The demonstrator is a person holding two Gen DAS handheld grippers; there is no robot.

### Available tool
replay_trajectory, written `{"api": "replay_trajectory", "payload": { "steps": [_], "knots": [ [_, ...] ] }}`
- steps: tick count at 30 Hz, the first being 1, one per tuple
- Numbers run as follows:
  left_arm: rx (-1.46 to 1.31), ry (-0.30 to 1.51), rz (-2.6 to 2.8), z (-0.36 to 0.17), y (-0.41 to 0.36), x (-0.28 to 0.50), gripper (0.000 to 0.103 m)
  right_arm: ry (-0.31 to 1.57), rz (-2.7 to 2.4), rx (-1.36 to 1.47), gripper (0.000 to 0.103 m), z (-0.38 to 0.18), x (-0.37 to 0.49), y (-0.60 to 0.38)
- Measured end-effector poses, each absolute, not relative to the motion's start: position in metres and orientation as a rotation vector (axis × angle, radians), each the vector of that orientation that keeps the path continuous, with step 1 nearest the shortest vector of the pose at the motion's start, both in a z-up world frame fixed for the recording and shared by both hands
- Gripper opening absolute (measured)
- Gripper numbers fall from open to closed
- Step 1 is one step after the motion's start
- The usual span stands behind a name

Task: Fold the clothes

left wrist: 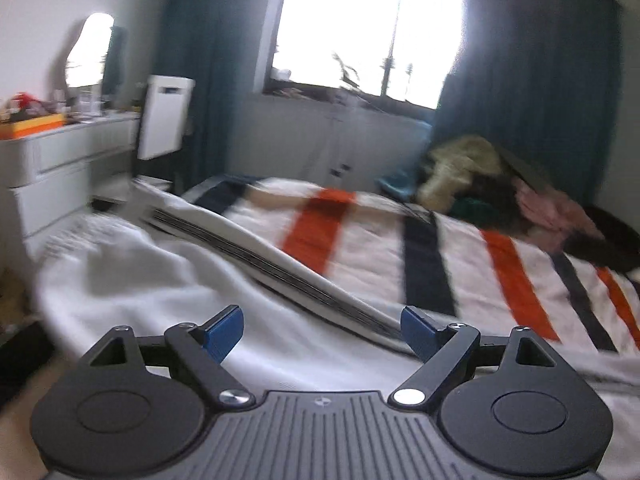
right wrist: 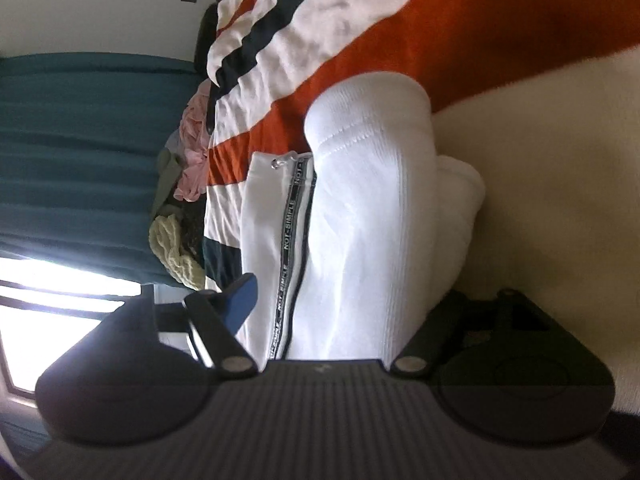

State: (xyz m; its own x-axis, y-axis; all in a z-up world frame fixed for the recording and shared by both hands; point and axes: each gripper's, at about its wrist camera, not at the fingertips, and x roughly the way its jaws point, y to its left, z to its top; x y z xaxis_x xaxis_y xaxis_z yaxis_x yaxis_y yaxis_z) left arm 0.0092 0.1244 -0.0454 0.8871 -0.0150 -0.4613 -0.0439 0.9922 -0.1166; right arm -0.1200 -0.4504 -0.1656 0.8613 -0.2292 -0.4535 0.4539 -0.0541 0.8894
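Left hand-held gripper (left wrist: 322, 330) spread wide, right hand-held gripper (right wrist: 340, 300) rolled sideways, apparently parted

Home bedroom: bed (left wrist: 360, 240), dresser (left wrist: 60, 160), curtains (left wrist: 520, 100).

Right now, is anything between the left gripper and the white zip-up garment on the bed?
Nothing visible. The left gripper is open, and the white zip-up garment lies directly ahead of its fingers on the striped blanket. The clothes pile sits far off near the curtain, out of the path.
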Motion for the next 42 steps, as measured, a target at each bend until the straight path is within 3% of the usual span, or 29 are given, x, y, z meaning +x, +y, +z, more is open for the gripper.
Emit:
{"api": "replay_trajectory", "payload": {
  "steps": [9, 21, 29, 34, 37, 40, 42],
  "knots": [
    [0.056, 0.718, -0.057, -0.11, 0.075, 0.043, 0.087, 0.004, -0.45, 1.521, 0.079, -0.154, -0.12, -0.452],
    [0.11, 0.749, -0.069, -0.114, 0.072, 0.035, 0.088, 0.119, -0.588, 1.549, 0.077, -0.175, -0.108, -0.467],
    [0.125, 0.76, -0.07, -0.115, 0.07, 0.035, 0.088, -0.05, -0.374, 1.517, 0.079, -0.167, -0.106, -0.477],
    [0.137, 0.765, -0.073, -0.118, 0.07, 0.037, 0.088, -0.005, -0.361, 1.469, 0.079, -0.168, -0.101, -0.483],
    [0.144, 0.768, -0.075, -0.12, 0.07, 0.038, 0.089, 0.027, -0.398, 1.483, 0.077, -0.174, -0.101, -0.486],
    [0.162, 0.773, -0.077, -0.122, 0.069, 0.039, 0.089, 0.063, -0.445, 1.409, 0.07, -0.166, -0.099, -0.486],
    [0.186, 0.778, -0.077, -0.124, 0.067, 0.039, 0.089, 0.08, -0.467, 1.349, 0.056, -0.159, -0.097, -0.485]
  ]
}}
